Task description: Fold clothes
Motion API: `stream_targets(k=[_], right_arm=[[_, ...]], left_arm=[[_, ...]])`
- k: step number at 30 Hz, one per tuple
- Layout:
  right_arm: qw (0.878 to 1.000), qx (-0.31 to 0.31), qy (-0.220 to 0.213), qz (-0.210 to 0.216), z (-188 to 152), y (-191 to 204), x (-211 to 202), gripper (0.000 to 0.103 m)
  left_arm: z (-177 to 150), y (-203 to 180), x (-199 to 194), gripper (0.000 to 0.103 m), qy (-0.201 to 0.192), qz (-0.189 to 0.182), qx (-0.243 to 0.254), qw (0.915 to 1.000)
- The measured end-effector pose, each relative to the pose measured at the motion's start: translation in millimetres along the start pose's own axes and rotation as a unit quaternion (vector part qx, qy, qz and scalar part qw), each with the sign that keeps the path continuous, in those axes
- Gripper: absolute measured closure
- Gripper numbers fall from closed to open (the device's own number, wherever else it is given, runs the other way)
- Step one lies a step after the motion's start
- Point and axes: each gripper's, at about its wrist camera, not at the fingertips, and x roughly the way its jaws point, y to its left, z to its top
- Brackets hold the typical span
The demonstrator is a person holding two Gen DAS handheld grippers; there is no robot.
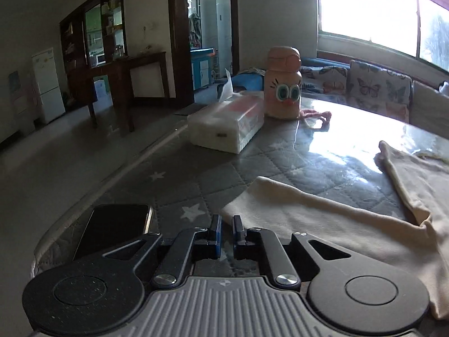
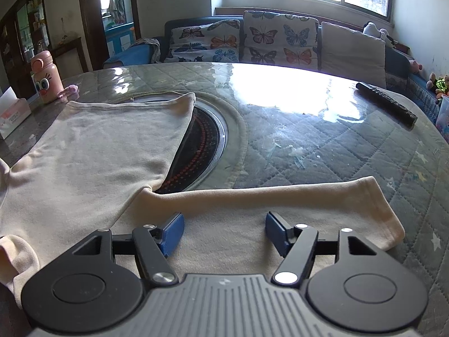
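A cream long-sleeved top lies spread on the quilted table, body to the left, one sleeve stretched to the right. My right gripper is open, hovering just above that sleeve's near part, holding nothing. In the left wrist view the top's other sleeve runs across the table ahead and to the right. My left gripper is shut and empty, its tips just left of that sleeve's end.
A black phone lies left of my left gripper near the table edge. A tissue box and a pink bottle stand farther back. A round black stove inset sits mid-table, a remote at the far right.
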Motion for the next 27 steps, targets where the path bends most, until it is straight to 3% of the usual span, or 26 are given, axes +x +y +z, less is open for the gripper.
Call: stream_targets(k=[3, 8, 11, 14, 21, 27], right_arm=[[1.0, 0.001, 0.0, -0.001, 0, 1, 0, 0.036], [1.0, 0.0, 0.0, -0.004, 0, 3, 1, 0.032], [1.0, -0.001, -0.001, -0.004, 0, 5, 2, 0.029], [1.0, -0.001, -0.001, -0.004, 0, 5, 3, 0.029], [1.0, -0.001, -0.003, -0.003, 0, 5, 4, 0.027], [1.0, -0.004, -0.009, -0.004, -1, 5, -2, 0.027]], left_arm=[[1, -3, -4, 0.094, -0.006, -0.016, 0.001, 0.9999], [10, -39, 8, 0.093, -0.002, -0.078, 0.047, 0.9959], [15, -58, 25, 0.091, 0.006, -0.087, 0.07, 0.9937], [18, -64, 44, 0.09, 0.019, -0.073, 0.076, 0.9943], [15, -46, 56, 0.089, 0.016, 0.012, 0.077, 0.9968], [16, -34, 46, 0.089, 0.026, 0.025, 0.069, 0.9969]])
